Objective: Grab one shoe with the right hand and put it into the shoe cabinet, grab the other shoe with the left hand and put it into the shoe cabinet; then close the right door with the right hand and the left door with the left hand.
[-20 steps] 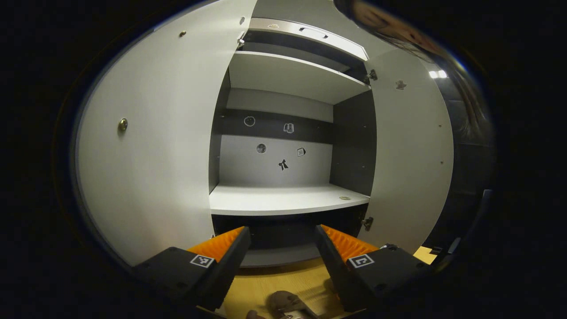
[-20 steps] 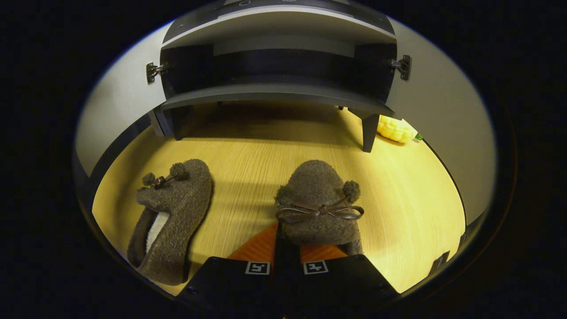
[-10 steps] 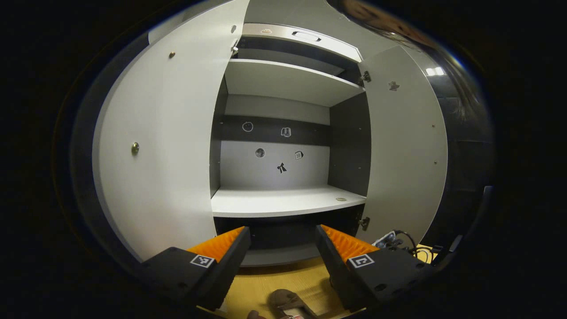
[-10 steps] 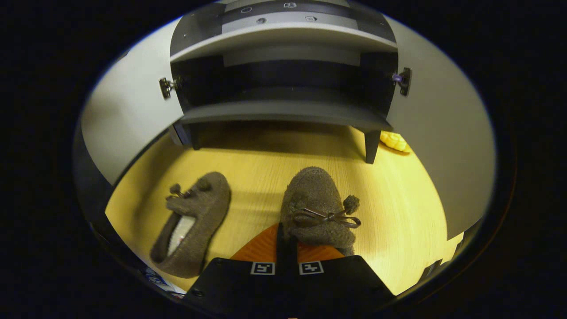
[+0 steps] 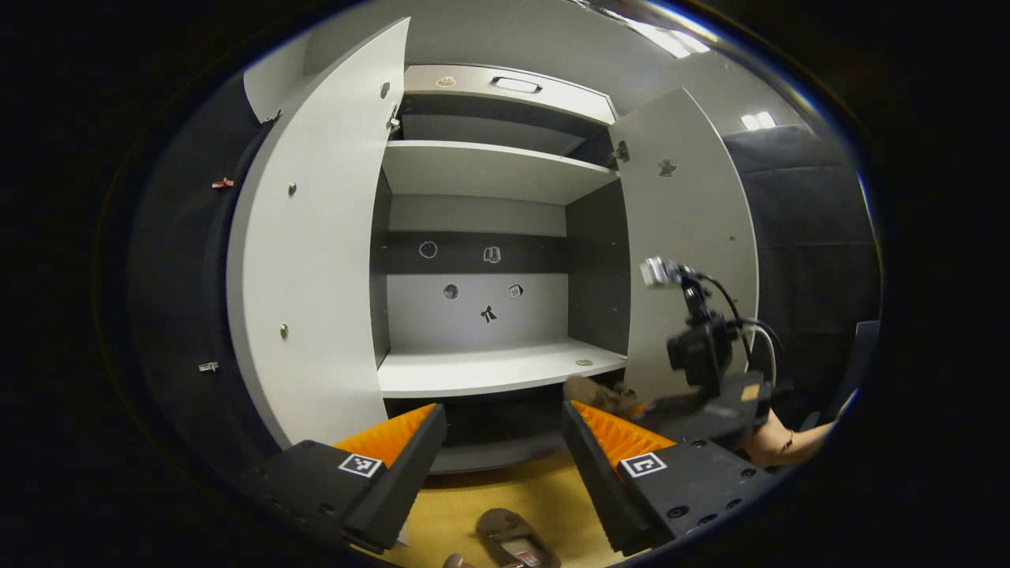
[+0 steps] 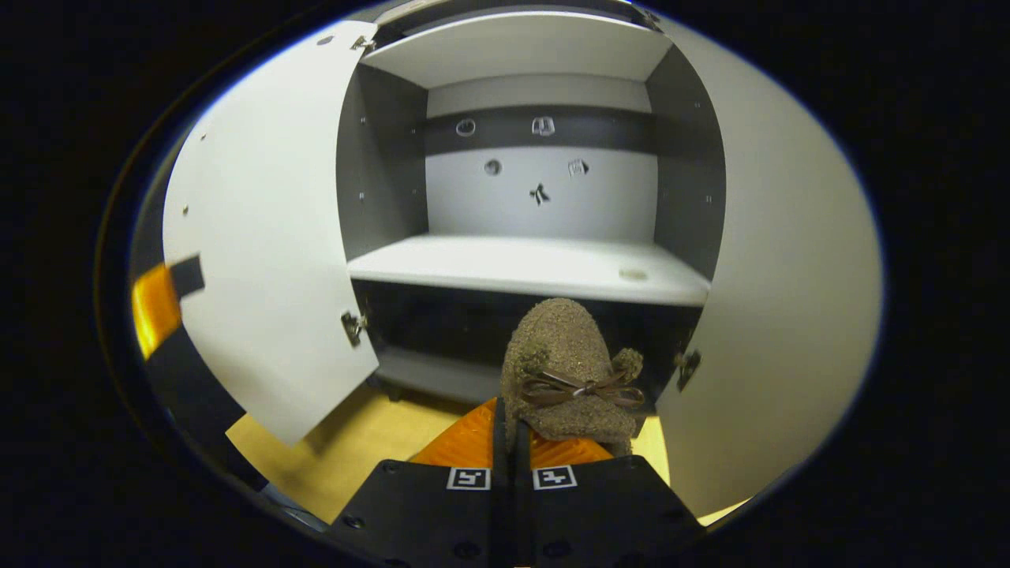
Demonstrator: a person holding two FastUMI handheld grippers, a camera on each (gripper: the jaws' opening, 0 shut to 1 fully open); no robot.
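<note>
- While the right gripper is pinching the heel edge of a fuzzy brown slipper with a thin bow, it is holding it off the floor before the cabinet.
- The left gripper is hanging with fingers spread, grasping nothing.
- The other slipper is lying on the wooden floor near it.
- Both smooth grey doors are standing open.

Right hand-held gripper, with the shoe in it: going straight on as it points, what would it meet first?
The right hand-held gripper points its shoe at the cabinet's dark opening under the white shelf; probably that shelf's front edge or the lower compartment, since depth is unclear.
</note>
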